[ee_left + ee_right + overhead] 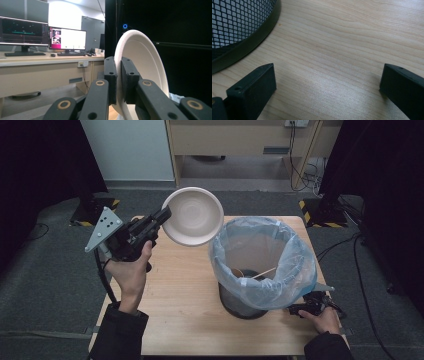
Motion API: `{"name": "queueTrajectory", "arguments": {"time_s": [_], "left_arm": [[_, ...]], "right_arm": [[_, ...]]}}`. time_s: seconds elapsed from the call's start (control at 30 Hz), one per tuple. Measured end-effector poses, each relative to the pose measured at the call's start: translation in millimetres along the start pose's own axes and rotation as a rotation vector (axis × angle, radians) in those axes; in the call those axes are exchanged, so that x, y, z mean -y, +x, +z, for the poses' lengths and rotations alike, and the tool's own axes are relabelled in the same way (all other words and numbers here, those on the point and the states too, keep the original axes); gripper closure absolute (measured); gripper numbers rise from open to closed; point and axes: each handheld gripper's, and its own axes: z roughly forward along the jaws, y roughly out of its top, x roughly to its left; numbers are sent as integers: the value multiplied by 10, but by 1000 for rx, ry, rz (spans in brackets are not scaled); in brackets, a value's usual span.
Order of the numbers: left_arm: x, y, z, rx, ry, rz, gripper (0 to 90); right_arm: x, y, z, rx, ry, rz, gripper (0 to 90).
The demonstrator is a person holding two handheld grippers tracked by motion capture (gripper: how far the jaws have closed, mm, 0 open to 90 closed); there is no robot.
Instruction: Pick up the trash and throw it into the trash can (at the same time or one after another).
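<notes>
A white paper bowl (192, 216) hangs tilted in the air over the table's far left part, its hollow facing the camera. My left gripper (162, 215) is shut on its rim; in the left gripper view the two black jaws pinch the bowl's edge (140, 62) from both sides at my left gripper (119, 80). Right of the bowl stands a black mesh bin (245, 302) lined with a pale blue plastic bag (262, 257); scraps and a wooden stick lie inside. My right gripper (300, 309) rests low on the table beside the bin's base, jaws wide apart over bare wood (327, 85).
The wooden table (175, 305) has free room at its front left. The bin's mesh wall and dark base ring (247, 47) lie close on the left in the right gripper view. Desks with monitors (66, 38) stand beyond the table. Black stands and cables are on the floor around.
</notes>
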Motion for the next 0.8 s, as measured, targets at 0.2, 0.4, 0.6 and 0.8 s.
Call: {"name": "queueTrajectory", "arguments": {"time_s": [0.2,0.4,0.6,0.8], "left_arm": [[-3,-76,106,19,2,2,837],[-4,-178,228,46,6,10,837],[21,-283,360,75,15,9,837],[99,-373,504,101,40,6,837]], "right_arm": [[0,0,0,0,0,0,7],[0,0,0,0,0,0,7],[0,0,0,0,0,0,7],[0,0,0,0,0,0,7]]}}
